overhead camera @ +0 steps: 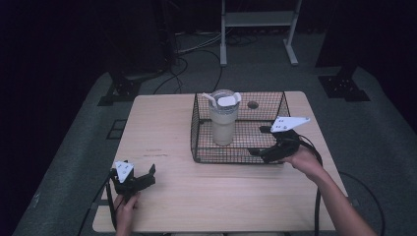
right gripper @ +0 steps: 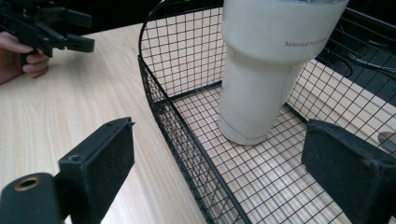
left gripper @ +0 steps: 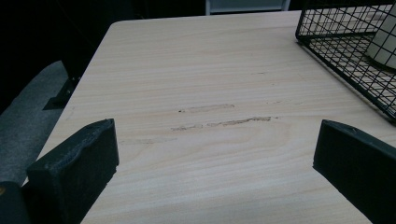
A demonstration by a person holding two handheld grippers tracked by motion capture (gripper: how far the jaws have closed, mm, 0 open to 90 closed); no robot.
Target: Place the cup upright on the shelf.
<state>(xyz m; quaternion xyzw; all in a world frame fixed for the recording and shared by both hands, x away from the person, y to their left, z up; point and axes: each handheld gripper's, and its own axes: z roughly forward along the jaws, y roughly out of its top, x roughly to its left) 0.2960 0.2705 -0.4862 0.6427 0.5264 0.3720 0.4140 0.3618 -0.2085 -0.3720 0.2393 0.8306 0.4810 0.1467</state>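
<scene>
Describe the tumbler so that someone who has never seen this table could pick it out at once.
Start at the light wooden table and find the black wire basket on its far right part. Inside it, towards its left side, the tumbler stands upright on the mesh floor. It is a tall cream cup that narrows at the base, with a clear lid; nothing else stands in the basket.

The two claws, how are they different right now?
The left claw sits over bare table near the front edge, far from the basket. The right claw is up at the basket's near right corner, with one jaw inside the wire and one outside, pointing at the cup. Both are open and empty, each held in a hand.
</scene>
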